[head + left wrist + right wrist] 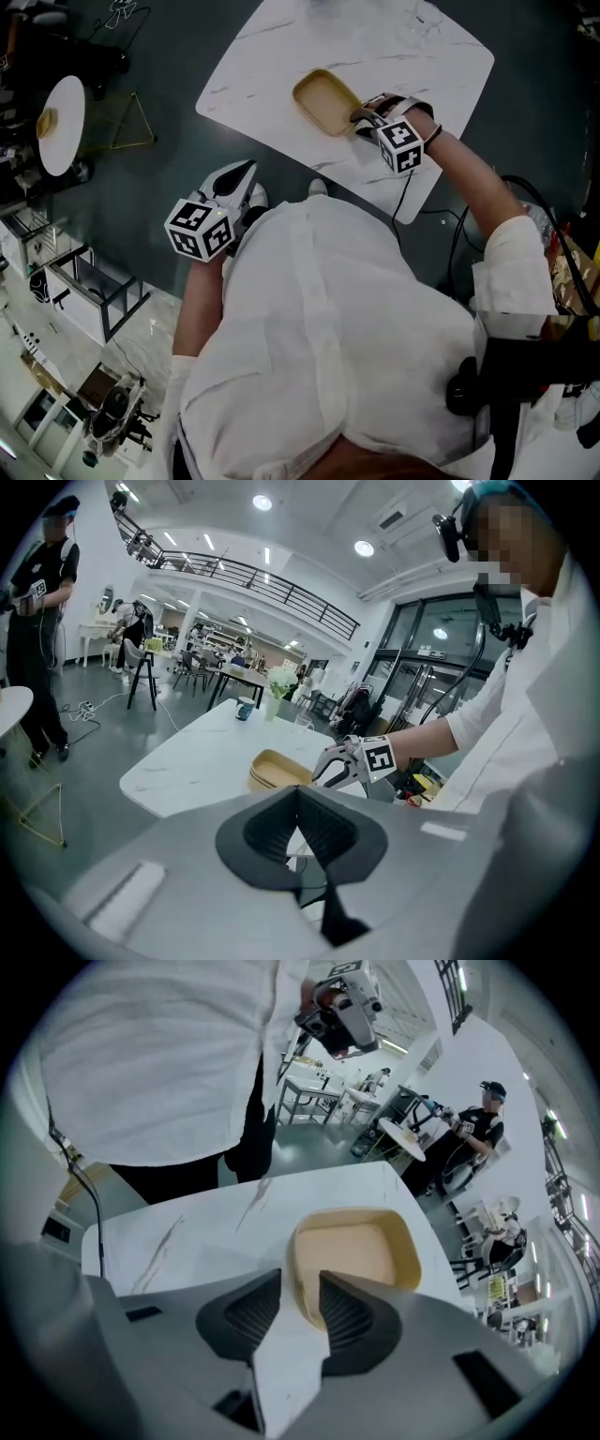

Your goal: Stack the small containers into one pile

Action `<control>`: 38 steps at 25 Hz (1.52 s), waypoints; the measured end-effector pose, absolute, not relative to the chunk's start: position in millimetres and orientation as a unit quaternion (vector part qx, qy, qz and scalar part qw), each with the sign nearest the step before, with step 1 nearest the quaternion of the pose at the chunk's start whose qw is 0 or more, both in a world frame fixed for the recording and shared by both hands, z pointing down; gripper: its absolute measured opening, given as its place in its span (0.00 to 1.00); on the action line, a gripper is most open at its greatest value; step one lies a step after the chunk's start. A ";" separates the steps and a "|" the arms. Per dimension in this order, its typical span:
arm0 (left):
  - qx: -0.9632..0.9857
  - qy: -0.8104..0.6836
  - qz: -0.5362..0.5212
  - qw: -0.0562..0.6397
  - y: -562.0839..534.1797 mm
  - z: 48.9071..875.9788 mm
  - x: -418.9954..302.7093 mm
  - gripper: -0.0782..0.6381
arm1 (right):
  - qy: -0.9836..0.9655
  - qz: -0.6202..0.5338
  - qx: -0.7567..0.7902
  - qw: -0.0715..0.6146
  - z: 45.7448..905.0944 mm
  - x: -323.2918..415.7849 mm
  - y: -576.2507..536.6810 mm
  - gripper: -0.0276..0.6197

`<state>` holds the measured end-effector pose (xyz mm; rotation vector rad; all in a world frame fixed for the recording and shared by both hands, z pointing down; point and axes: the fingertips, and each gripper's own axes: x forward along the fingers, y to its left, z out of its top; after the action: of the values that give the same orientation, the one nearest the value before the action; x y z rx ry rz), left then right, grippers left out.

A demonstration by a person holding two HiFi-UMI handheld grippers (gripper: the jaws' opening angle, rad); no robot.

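marble-topped counter (403, 56) fills the upper middle of the head view, in a wide hall with a dark floor. at the frame's left edge a small round side table (64, 122) stands well apart from it. lower left of centre, the left hand-held gripper (242, 180) hangs off the counter's near edge; its own view shows its jaws (298, 803) clenched with nothing between them. right of it, on the counter, lie the beige containers (326, 101), which from the left gripper view appear to be nested one in another. their long axis seems to run from upper left down toward the right hand-held gripper (366, 117), which sits just beside their lower right end. in the right gripper view that tool (300, 1288) is released: its jaws stand apart astride the near rim of the containers (356, 1251), pads not pressing. the right hand is plainly the nearer one. nothing on the counter blocks a lift away; a cup (245, 708) stands far across it, and cables (459, 234) trail on the floor at right.
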<state>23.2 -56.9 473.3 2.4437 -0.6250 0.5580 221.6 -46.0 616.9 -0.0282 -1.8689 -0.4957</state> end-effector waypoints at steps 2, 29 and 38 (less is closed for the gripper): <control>0.910 -0.230 0.209 0.273 -55.3 473.0 20.8 0.12 | -0.806 -0.195 0.017 0.559 609.5 223.0 -46.1 0.22; 0.957 -0.008 0.212 0.200 -9.3 427.9 -65.7 0.12 | -0.765 0.186 0.577 0.217 490.2 71.5 72.1 0.05; 0.957 0.034 0.211 0.196 14.9 428.0 -100.6 0.12 | -0.745 0.201 0.610 0.183 476.6 16.1 98.1 0.05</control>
<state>-100.6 14.9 428.0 2.6807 0.0966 0.5917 16.1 98.1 476.6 1.7197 -2.1006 0.5683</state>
